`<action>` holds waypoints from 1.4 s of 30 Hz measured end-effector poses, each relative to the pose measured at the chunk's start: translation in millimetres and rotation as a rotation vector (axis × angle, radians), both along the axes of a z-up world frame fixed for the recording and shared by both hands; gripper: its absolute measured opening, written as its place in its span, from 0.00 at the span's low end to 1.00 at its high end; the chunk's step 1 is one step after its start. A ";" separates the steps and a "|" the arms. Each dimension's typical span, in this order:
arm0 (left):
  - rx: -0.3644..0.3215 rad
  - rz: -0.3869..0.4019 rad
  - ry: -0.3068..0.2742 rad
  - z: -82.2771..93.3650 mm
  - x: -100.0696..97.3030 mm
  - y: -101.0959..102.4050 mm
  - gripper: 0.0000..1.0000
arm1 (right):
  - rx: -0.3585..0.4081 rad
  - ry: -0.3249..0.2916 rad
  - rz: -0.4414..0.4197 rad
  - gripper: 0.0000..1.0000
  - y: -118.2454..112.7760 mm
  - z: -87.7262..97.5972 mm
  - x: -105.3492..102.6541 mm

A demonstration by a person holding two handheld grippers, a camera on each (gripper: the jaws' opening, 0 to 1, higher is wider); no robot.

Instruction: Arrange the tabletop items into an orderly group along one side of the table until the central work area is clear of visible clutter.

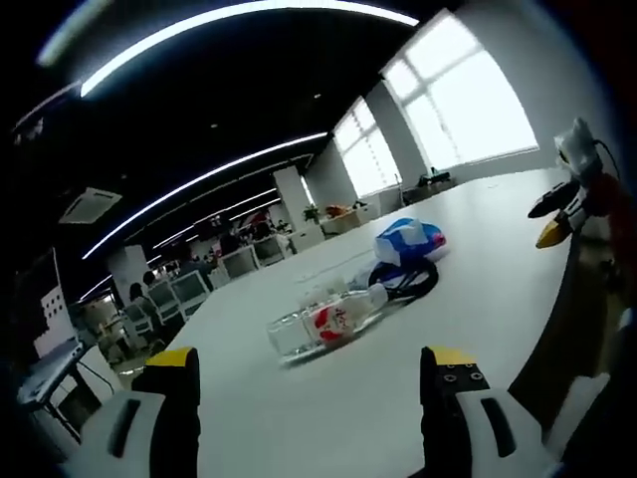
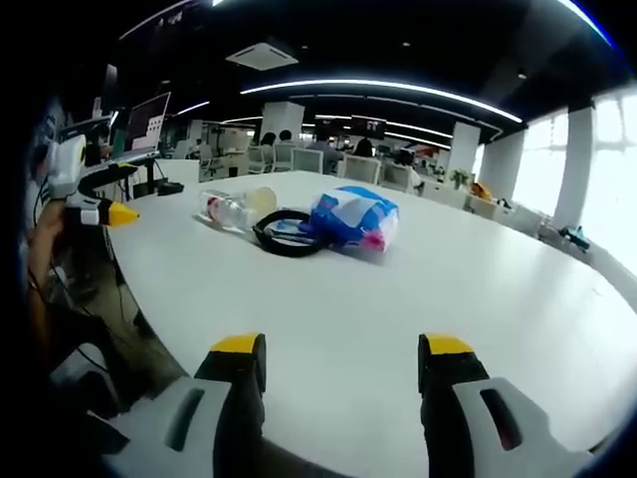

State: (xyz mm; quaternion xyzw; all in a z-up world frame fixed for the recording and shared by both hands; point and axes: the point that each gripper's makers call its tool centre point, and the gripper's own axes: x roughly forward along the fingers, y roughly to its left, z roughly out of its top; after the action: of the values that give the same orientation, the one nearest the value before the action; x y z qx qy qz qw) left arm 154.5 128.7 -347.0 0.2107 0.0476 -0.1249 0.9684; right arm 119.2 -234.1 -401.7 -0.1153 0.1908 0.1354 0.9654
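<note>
A clear plastic bottle [image 1: 323,327] with a red and white label lies on its side on the white table [image 1: 478,259]. Beyond it sit a black coiled cable [image 1: 410,280] and a blue and white packet [image 1: 408,239]. My left gripper [image 1: 311,373] stands open in front of the bottle, nothing between its jaws. The right gripper [image 1: 562,209] shows at the table's far edge on the right. In the right gripper view the packet [image 2: 355,218], the cable [image 2: 289,232] and the bottle [image 2: 234,209] lie ahead. My right gripper [image 2: 343,360] is open and empty. The left gripper [image 2: 92,204] appears at the left.
The white table [image 2: 478,299] is long and bare around the three items. Office desks, chairs [image 1: 189,291] and seated people stand beyond its far end. Large bright windows [image 1: 468,95] line one wall. A person's arm [image 2: 40,259] shows at the table's left edge.
</note>
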 end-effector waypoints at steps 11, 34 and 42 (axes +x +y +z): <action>0.087 -0.023 -0.007 1.0 6.1 -5.3 0.91 | -0.005 0.013 0.003 0.59 2.0 -3.7 0.5; 0.308 -0.082 -0.008 -3.0 19.2 -22.8 0.89 | -0.021 0.014 0.013 0.55 3.3 -4.1 0.6; 0.483 -0.068 -0.047 1.2 31.3 -29.8 0.89 | -0.018 0.013 0.006 0.54 1.4 -3.6 1.0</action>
State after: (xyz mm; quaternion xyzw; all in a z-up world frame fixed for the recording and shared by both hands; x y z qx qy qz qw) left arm 185.8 98.9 -345.9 0.4406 0.0463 -0.1375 0.8859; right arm 120.3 -232.7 -405.3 -0.1239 0.1980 0.1372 0.9626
